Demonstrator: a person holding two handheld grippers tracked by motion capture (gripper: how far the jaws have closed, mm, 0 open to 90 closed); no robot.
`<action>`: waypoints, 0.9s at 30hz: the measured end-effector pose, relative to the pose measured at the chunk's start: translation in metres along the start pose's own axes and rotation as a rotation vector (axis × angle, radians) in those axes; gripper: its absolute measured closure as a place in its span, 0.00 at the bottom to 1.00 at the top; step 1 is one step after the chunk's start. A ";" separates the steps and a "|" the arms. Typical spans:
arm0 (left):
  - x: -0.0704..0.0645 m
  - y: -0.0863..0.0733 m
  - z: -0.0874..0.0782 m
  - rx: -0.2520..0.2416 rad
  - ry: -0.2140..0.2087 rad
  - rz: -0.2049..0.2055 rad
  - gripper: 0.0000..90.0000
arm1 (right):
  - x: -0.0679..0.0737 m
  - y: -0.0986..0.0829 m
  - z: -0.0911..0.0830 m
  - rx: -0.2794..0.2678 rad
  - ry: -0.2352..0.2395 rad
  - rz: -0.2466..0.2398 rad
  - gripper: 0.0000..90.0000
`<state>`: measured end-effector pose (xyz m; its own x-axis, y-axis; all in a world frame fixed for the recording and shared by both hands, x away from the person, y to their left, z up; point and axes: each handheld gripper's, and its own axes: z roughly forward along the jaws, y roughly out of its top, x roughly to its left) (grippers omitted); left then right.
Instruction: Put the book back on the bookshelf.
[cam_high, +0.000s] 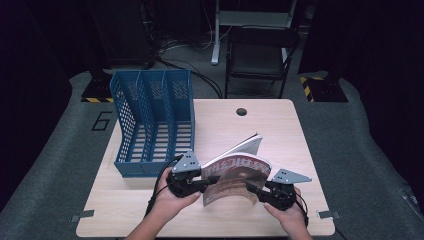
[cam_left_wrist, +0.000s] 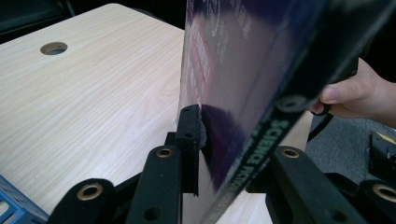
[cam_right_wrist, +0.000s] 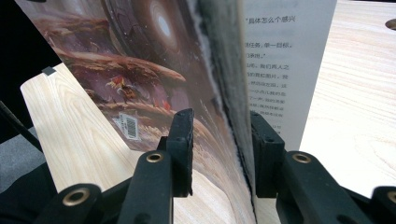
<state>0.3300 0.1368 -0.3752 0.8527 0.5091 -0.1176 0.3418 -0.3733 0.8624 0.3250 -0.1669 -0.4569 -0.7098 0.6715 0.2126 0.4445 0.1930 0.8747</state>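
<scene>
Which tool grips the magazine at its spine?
The left tool: its jaws close on the magazine at the printed spine, while the right tool clamps the loose page edges.

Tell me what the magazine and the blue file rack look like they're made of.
Magazine: paper with a glossy printed cover, judging by its sheen, its bend between the grippers and the raw page edges in the right gripper view. Blue file rack: probably moulded plastic, uniform matte blue with perforated grid walls.
</scene>
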 end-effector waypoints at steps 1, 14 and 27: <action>0.000 0.001 0.000 -0.004 0.000 -0.008 0.82 | 0.000 0.000 0.000 -0.001 0.000 -0.001 0.74; 0.001 0.013 0.002 -0.004 -0.006 0.004 0.85 | -0.002 -0.001 0.001 0.003 -0.002 0.003 0.74; -0.003 0.024 0.002 0.045 0.027 0.028 0.89 | -0.006 -0.003 0.002 0.024 0.005 0.011 0.72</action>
<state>0.3364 0.1245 -0.3555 0.8515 0.5184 -0.0795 0.3354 -0.4217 0.8424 0.3286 -0.1703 -0.4618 -0.7073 0.6703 0.2247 0.4658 0.2028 0.8613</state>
